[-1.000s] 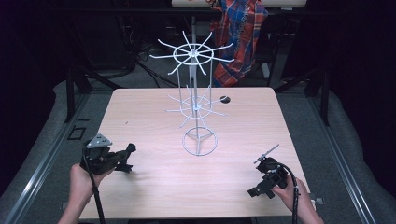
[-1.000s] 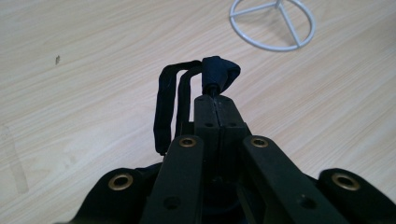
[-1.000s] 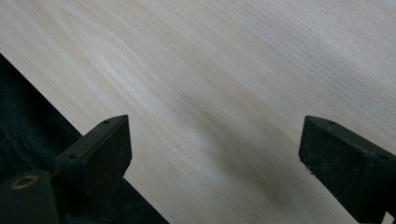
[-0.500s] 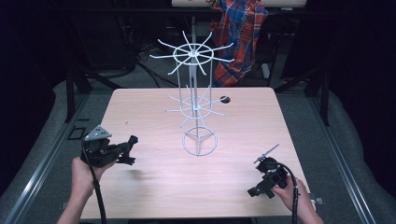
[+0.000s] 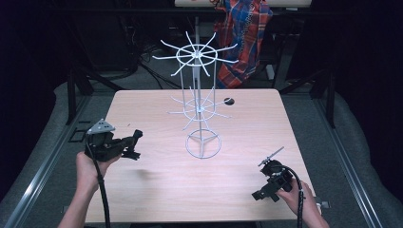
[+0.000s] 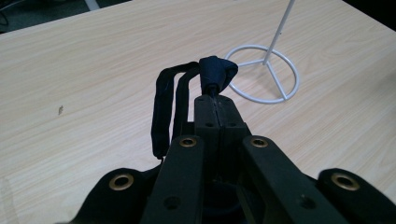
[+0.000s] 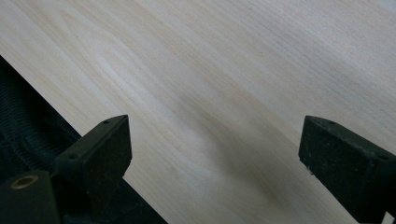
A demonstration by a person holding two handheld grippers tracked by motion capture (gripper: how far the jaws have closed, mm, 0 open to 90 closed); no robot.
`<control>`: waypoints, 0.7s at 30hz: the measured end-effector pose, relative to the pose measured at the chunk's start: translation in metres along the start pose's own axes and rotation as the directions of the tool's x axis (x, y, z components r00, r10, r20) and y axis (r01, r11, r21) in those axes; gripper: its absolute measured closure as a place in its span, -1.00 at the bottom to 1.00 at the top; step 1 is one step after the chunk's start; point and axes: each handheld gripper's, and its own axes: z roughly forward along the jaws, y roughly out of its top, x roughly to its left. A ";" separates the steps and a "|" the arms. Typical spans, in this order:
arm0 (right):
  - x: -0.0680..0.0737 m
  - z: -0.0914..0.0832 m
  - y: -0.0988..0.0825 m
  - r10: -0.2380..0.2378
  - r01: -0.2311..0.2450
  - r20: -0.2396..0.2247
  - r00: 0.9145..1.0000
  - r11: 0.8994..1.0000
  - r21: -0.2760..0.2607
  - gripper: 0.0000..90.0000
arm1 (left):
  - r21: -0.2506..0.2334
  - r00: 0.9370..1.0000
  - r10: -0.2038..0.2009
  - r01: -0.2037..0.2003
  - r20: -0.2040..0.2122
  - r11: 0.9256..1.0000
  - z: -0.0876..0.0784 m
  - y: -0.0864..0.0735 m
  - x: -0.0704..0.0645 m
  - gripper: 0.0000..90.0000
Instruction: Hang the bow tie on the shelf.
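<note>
A pale wooden table (image 5: 157, 199) stands in a dark room with black frames around it and a plaid cloth (image 5: 244, 33) hanging behind. Starting at the left, we hold the left gripper (image 5: 135, 142) above the table's near-left part, its jaws pressed together on a dark blue strap (image 6: 187, 88); in the left gripper view the knotted end sticks out just past the tips while two loops droop to one side, clear of the wood. We judge the step in hand to be carrying this strap toward the white wire rack (image 5: 202, 102) at the table's centre, whose ring base (image 6: 264, 72) lies ahead of the jaws. The next move, as we read it, calls for raising the strap to one of the rack's spokes and slipping a loop over the tip, which asks for a steady approach, since the thin wires could snag or the light rack could tip. A small dark object (image 5: 229, 101) lies on the table beyond the rack. At the right, the right gripper (image 5: 259, 194) rests near the front edge with its jaws spread wide and nothing between them, over bare wood by the table's rim.
</note>
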 end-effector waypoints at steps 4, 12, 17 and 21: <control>0.000 0.000 0.000 0.003 -0.003 -0.002 1.000 1.000 0.003 -0.80 | -0.005 1.000 0.000 0.000 0.006 1.000 0.002 0.005 -0.001 1.00; -0.001 0.001 0.000 0.002 -0.002 -0.004 1.000 1.000 -0.002 -0.80 | -0.008 1.000 0.000 0.001 0.025 1.000 0.010 0.014 -0.002 1.00; 0.000 -0.001 0.000 -0.002 0.002 0.001 1.000 1.000 0.003 -0.80 | -0.026 0.999 -0.015 0.016 0.039 1.000 0.014 0.020 -0.001 1.00; 0.000 0.000 -0.001 0.004 -0.004 -0.008 1.000 1.000 -0.005 -0.80 | -0.028 0.999 -0.016 0.018 0.050 0.999 0.017 0.024 -0.001 1.00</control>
